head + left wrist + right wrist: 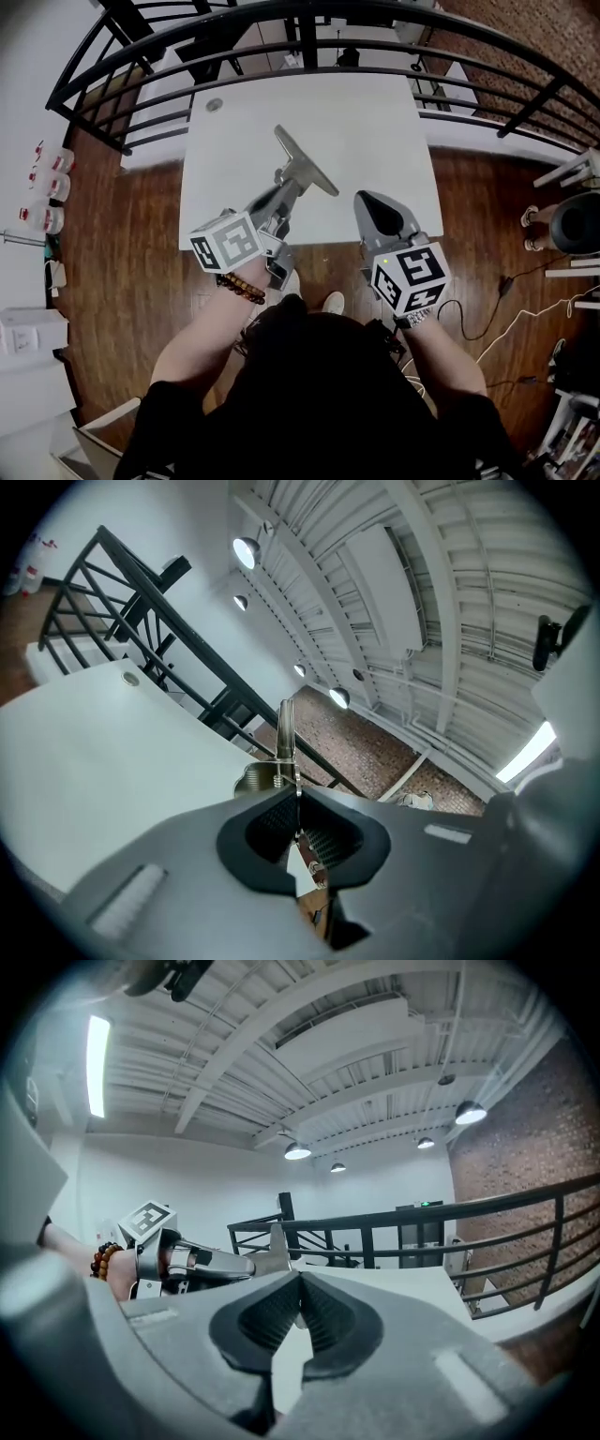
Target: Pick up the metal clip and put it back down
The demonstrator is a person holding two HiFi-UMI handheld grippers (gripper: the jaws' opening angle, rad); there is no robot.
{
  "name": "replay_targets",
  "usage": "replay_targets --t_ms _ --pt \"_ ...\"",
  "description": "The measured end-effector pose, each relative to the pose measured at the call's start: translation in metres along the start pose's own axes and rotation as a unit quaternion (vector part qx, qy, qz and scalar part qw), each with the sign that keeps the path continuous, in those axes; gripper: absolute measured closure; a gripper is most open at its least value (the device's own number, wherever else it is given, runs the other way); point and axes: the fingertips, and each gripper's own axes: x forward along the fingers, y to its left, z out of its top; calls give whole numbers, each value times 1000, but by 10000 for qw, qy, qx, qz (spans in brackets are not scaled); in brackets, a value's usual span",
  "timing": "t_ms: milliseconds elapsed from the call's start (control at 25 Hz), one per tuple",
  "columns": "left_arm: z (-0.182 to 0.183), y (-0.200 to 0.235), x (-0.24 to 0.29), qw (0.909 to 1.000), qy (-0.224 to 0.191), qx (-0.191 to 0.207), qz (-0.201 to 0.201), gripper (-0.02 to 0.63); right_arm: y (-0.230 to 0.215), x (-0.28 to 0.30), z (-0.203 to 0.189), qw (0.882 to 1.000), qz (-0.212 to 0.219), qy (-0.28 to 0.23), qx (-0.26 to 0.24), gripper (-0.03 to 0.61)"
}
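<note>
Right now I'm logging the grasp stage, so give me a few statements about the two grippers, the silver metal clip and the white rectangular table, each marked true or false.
1. The left gripper is shut on the silver metal clip. True.
2. The right gripper grips the clip too. False: its jaws are together with nothing between them.
3. The clip lies flat on the white rectangular table. False: the left gripper holds it up.
4. A small round object sits near the table's far left corner. True.
</note>
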Motion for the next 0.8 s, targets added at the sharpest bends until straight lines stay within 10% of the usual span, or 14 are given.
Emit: replay_targets --t_ms 800 --pt "22 -26 -60 9984 -131 170 -524 595 62 -8 26 9990 -157 -389 -130 588"
